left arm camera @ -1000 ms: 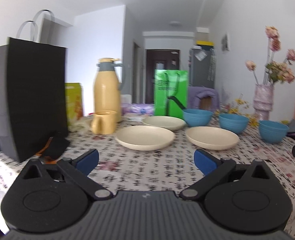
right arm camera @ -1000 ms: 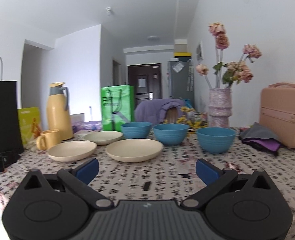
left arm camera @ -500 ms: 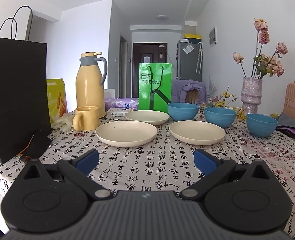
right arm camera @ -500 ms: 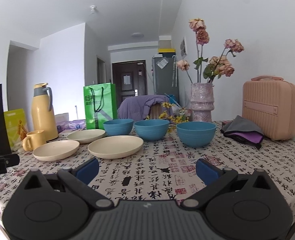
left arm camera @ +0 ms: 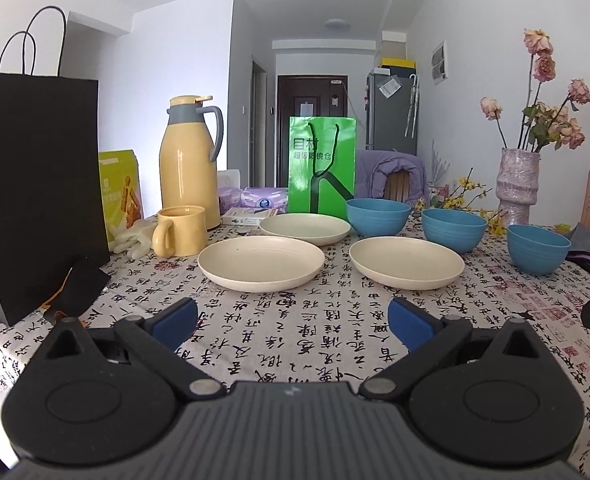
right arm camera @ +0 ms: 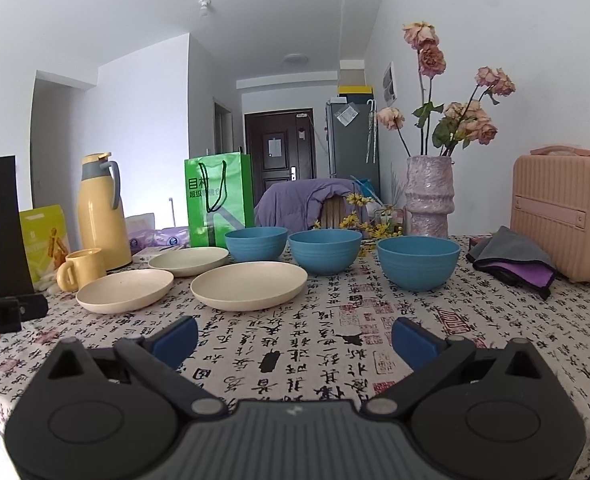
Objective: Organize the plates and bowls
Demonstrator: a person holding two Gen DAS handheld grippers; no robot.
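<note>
**Six dishes laid out, both grippers empty**

One table (left arm camera: pixel 303 332) is covered by a cloth printed with calligraphy. A black paper bag (left arm camera: pixel 35 184) is stood at the left edge, a yellow thermos (left arm camera: pixel 189 164) beside it. Three cream plates (left arm camera: pixel 261 262) are set flat and apart in a loose triangle. Three blue bowls (right arm camera: pixel 417 262) are ranged upright in a row, behind and right of the plates. The left gripper (left arm camera: pixel 293 320) is held spread wide above the cloth, nothing between its pads. The right gripper (right arm camera: pixel 295 336) is likewise spread and empty.
</note>
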